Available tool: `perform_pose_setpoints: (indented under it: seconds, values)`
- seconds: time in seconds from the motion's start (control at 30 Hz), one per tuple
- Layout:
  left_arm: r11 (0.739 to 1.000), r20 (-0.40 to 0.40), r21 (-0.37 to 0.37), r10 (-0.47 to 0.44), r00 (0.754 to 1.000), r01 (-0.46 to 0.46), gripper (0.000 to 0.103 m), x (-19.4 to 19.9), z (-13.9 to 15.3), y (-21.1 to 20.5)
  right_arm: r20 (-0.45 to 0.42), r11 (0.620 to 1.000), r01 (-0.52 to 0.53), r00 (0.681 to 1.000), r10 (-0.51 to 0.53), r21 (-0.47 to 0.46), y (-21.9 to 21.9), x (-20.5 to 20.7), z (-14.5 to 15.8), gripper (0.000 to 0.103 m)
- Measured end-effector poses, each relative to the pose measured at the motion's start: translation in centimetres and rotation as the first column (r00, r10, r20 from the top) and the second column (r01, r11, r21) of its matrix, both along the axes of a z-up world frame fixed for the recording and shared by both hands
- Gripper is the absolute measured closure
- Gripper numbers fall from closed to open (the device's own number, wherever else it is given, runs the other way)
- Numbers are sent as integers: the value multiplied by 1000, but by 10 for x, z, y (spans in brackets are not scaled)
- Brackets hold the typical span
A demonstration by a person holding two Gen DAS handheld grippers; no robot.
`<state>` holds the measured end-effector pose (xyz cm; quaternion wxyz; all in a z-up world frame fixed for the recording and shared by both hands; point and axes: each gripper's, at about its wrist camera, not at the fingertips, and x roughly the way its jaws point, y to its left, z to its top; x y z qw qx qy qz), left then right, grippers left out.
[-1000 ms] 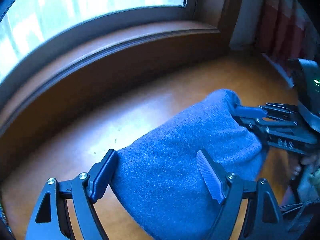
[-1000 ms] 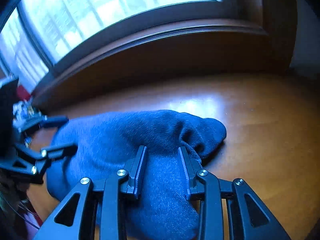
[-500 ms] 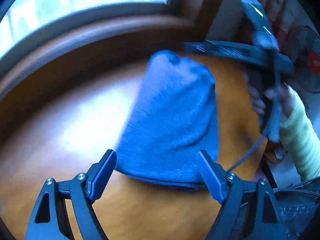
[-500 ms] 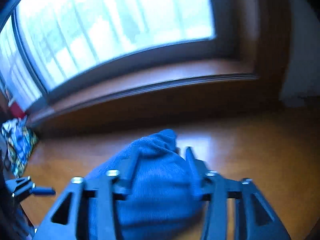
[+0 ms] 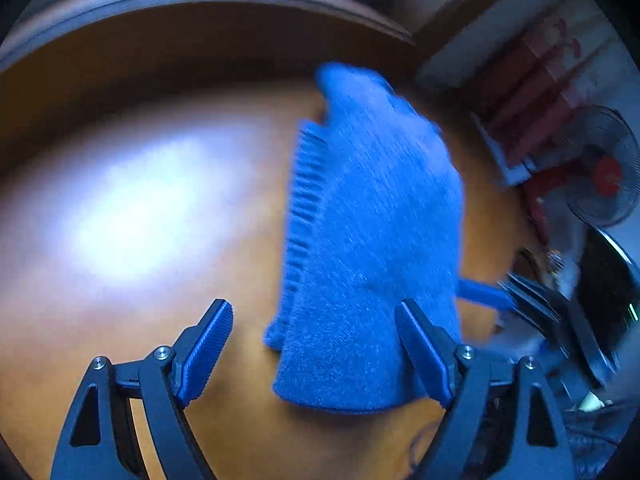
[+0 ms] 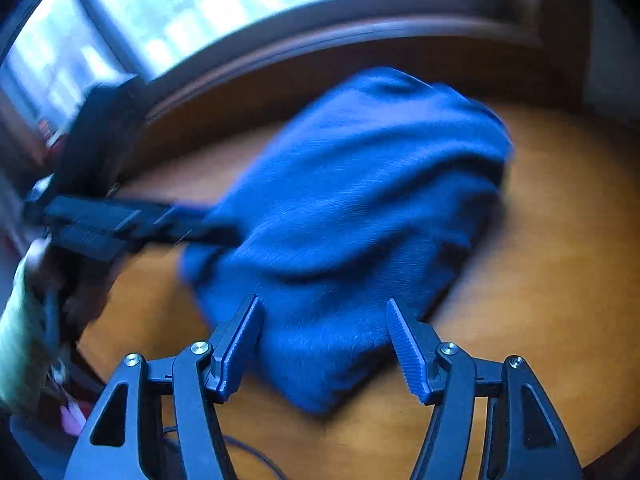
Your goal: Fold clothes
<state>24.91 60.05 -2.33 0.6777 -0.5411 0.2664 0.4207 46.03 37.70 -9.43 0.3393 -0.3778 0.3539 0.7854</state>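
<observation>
left wrist view, folded blue garment (image 5: 372, 240) on wooden table (image 5: 132, 208), both hand-held grippers spread wide, empty

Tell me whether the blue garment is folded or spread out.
Folded. The blue garment lies on the table as a compact bundle, with stacked layers showing along its left edge; both views are blurred, so how neat it is cannot be told.

Left gripper (image 5: 314, 330): jaws spread wide, ribbed blue pads facing each other, nothing clamped between them; in the right wrist view it enters from the left edge, blurred, a pale green sleeve (image 6: 18, 340) behind it. Right gripper (image 6: 324, 328): jaws parted, pads angled inward, not clamped; in the left wrist view it shows at the right edge, blurred.
</observation>
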Motion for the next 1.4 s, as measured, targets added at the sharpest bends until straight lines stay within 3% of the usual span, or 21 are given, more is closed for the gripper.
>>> perform_pose_setpoints:
  seconds: [0.07,0.13,0.27,0.33,0.43,0.53,0.6,0.67,0.7,0.8,0.83,0.87,0.97,1.1,1.2,1.27,1.3,1.4]
  values:
    - [999,29,-23,-35,999,35,19,17,-4,-20,-8,999,53,999,-53,-2,10,14,-3,39]
    - [995,-15,2,-100,995,100,21,50,-4,-40,11,994,102,995,-102,27,21,26,0,39]
    - [973,-19,23,-229,973,229,21,106,-1,-62,101,965,202,970,-221,169,31,41,18,39]
    - [962,-102,66,-258,961,266,21,129,-7,-51,122,945,233,956,-266,230,28,46,32,39]
    - [967,-191,115,-204,960,228,21,114,2,-54,100,922,261,949,-300,286,15,49,51,39]
    - [976,-249,182,-70,966,117,20,64,25,-58,28,920,239,965,-260,309,-14,27,64,39]
    - [970,-306,237,25,952,50,20,29,41,-51,-9,926,189,980,-196,326,-13,10,71,39]
    - [964,-308,266,90,947,-5,20,-4,53,-44,10,930,118,992,-129,347,-9,-11,67,39]
    - [960,-291,276,117,950,-34,20,-27,60,-42,36,930,87,994,-107,357,-12,-27,61,39]
    - [957,-251,284,135,959,-60,20,-27,53,7,139,920,-13,989,-45,391,-8,-65,35,41]
    - [956,-253,286,133,958,-57,20,-30,55,11,192,915,-54,981,-26,400,-8,-74,21,51]
    - [955,-258,293,125,958,-46,20,-30,58,12,247,895,-106,969,-5,434,-15,-77,11,56]
    - [952,-270,307,81,960,6,20,-18,69,8,403,793,-313,911,93,523,-50,-80,-3,56]
    - [948,-310,303,2,951,97,20,-3,59,9,454,713,-472,859,238,518,-78,-59,-5,56]
    - [952,-268,269,-73,961,148,21,-2,51,0,511,666,-534,820,258,521,-91,-51,-7,56]
    - [951,-217,242,-138,966,190,21,-1,48,-10,512,679,-515,827,232,523,-92,-49,-3,56]
    - [948,-192,233,-173,966,216,21,3,46,-16,483,711,-481,846,223,514,-89,-45,3,56]
    - [937,-167,242,-217,962,254,21,5,45,-36,276,831,-285,947,165,478,-69,-17,30,57]
